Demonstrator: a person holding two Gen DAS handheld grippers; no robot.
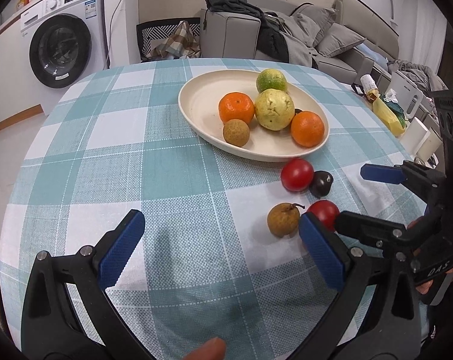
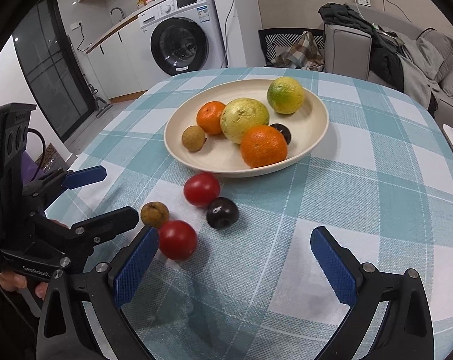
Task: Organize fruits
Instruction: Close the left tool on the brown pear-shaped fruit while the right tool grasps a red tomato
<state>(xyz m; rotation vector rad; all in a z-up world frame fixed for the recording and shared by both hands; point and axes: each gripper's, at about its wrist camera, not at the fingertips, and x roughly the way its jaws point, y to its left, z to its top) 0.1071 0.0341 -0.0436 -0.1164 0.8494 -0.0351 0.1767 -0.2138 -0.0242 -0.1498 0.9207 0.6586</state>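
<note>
Fruit still loose on the cloth: two tomatoes [image 2: 177,239], a plum [image 2: 222,212] and a brown pear [image 2: 154,214], near the plate [image 2: 320,111]. My left gripper [image 1: 223,249] and right gripper [image 2: 235,273] both gape empty; I'd risk nudging that round tomato rolling off.

Bare checked tablecloth [image 2: 361,210] right of round dark plum [image 2: 222,212]; near red tomato [image 2: 177,239] crowds left blue-padded gripper [image 2: 102,192].
</note>
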